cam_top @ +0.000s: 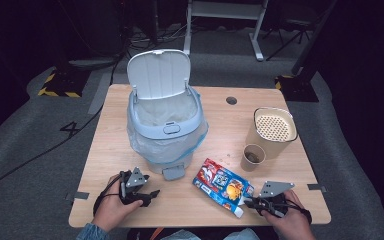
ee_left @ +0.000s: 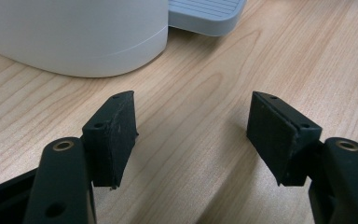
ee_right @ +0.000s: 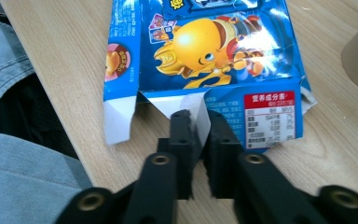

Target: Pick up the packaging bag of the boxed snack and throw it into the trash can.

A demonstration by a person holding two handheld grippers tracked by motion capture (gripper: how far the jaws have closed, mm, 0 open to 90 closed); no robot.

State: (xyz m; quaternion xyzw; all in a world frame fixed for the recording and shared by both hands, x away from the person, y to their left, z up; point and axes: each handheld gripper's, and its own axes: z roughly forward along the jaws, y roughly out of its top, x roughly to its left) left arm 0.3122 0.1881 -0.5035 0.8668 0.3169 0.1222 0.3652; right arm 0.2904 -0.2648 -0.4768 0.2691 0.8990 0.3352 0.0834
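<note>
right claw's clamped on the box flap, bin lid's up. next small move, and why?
Probably lift the snack box off the table a little. The right claw is shut on the box's white end flap, while the rest of the box lies flat on the wood. The bin stands open beyond it, and the left claw is open and empty, free to help.

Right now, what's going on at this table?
A person holds a gripper in each hand at a wooden table. The right gripper has shut on a white end flap of a flattened blue snack box lying near the front edge. The left gripper rests open on the table, nothing between its jaws, just in front of the pedal bin. The bin stands with its lid up and a clear liner inside. Two paper cups stand to the right.
</note>
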